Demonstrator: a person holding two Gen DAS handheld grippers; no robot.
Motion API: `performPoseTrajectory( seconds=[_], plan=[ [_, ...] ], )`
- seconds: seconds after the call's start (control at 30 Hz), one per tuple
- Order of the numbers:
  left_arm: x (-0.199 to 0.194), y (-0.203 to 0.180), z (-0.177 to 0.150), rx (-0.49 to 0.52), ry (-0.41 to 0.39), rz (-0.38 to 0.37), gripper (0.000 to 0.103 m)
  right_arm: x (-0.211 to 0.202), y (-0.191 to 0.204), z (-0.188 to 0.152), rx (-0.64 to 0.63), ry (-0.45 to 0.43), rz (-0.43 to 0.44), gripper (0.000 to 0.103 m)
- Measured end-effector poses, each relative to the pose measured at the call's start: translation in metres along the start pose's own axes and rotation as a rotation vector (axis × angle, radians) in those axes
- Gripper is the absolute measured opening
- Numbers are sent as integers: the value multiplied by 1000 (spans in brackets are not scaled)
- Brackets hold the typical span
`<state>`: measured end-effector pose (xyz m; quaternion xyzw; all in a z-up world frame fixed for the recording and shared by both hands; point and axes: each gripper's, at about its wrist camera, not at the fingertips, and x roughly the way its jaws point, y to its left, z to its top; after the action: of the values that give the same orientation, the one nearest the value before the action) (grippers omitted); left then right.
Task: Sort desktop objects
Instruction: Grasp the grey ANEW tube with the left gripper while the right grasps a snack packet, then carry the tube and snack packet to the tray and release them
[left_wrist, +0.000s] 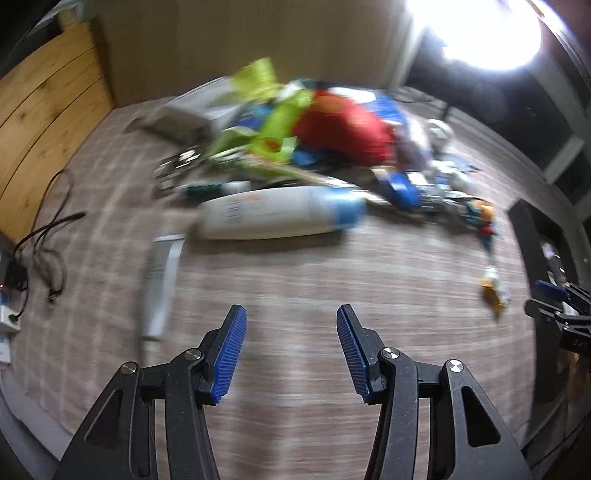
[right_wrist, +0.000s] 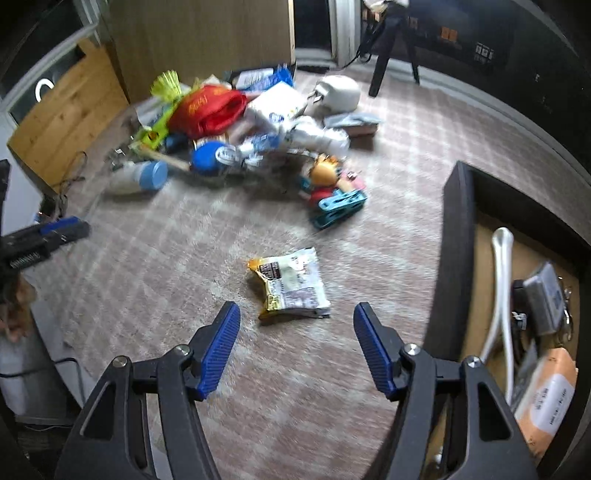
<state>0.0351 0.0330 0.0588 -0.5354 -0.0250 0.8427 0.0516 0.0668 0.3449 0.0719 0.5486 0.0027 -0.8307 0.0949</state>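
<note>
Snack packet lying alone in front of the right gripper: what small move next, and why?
Probably lower the right gripper over the snack packet. Its fingers stand open and empty, the packet lies flat just ahead, apart from the pile, and the black box is close by.

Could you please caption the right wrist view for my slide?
Open right gripper above a snack packet, pile behind, box beside.
</note>
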Motion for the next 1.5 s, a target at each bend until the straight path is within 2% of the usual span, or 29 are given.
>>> performPoseTrajectory(
  seconds=[0.1, 0.27, 0.5, 0.63, 0.83, 0.87, 0.9, 0.93, 0.97, 1.03, 1.13, 1.33, 1.5],
  plan=[
    [10, 39, 3, -52, 19, 41, 49, 15, 9, 3, -10, 22, -23, 63],
    [26, 76, 7, -77, 54, 87, 49, 39, 19, 11, -23, 56, -70, 63],
    [45, 91, 10, -71, 94, 78, 49, 57, 23, 19, -26, 82, -129, 63],
    [48, 90, 12, -53, 91, 77, 49, 62, 22, 21, -22, 86, -146, 64],
    [49, 84, 12, -22, 79, 106, 37, 63, 12, 22, 22, 90, -119, 67],
    [48, 82, 10, -15, 73, 108, 29, 62, 11, 21, 25, 87, -118, 66],
    [49, 81, 11, -11, 70, 112, 24, 62, 11, 21, 24, 84, -120, 66],
    [48, 80, 10, -11, 67, 115, 24, 61, 11, 20, 22, 81, -120, 62],
    [47, 77, 9, -17, 65, 116, 24, 60, 11, 20, 22, 77, -119, 52],
    [46, 75, 7, -28, 57, 114, 24, 58, 9, 20, 24, 78, -120, 43],
    [41, 77, -1, -47, 54, 104, 24, 56, 4, 20, 33, 70, -118, 36],
    [33, 76, -18, -90, 47, 70, 24, 52, -5, 18, 73, 49, -82, 31],
    [22, 63, -27, -100, 41, 42, 24, 46, -8, 19, 99, 27, -70, 30]
  ],
)
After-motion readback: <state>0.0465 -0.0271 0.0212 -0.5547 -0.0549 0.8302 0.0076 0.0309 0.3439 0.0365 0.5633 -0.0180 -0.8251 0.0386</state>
